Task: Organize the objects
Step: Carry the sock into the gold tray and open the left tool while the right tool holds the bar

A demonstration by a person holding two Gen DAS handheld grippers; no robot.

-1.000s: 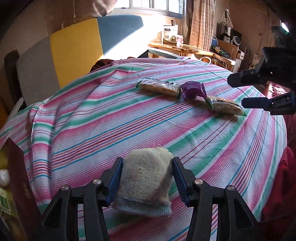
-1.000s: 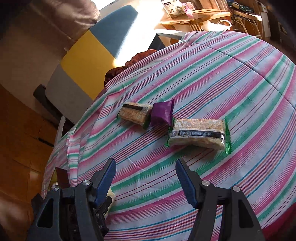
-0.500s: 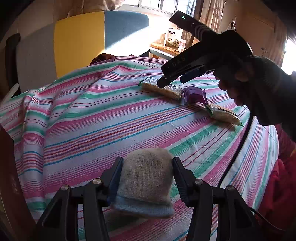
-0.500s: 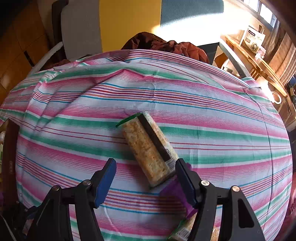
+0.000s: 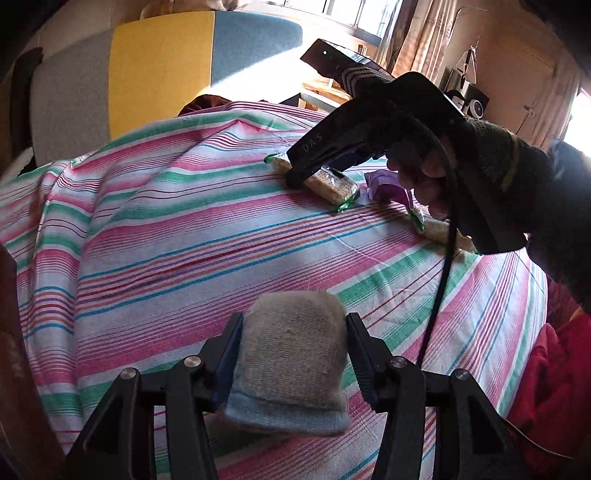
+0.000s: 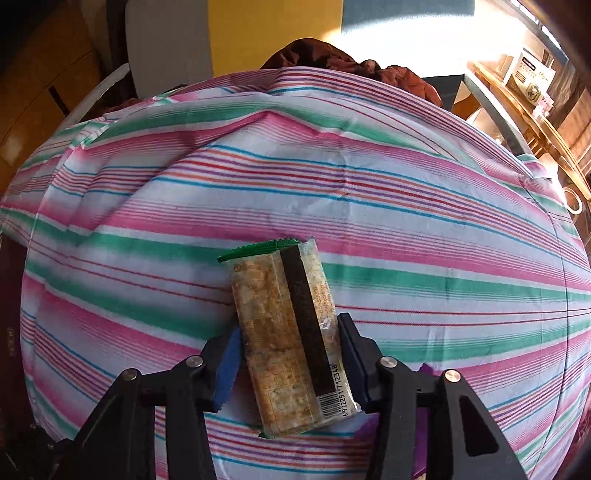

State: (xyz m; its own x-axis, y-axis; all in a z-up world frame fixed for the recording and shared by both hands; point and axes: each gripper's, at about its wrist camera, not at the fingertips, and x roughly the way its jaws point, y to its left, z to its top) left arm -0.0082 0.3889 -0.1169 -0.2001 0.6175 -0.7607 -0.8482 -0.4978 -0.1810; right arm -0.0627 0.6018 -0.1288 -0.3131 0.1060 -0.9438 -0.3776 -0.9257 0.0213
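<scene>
Sunlit curtained window (image 5: 369,18) behind a grey-yellow-blue chair (image 5: 159,74) and wooden desk (image 6: 532,122).

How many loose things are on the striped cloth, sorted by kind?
Cracker packets: 2, one between the right gripper's closing jaws, another beyond the hand.
Purple wrappers: 1.
Knitted socks: 1, clamped by the left gripper.
Total: 4

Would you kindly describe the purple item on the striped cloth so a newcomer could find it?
Start at the pink, green and white striped cloth and follow the row of three packets on its far side. The small crumpled purple wrapper lies between two clear, green-edged cracker packs, the only purple thing there.
</scene>
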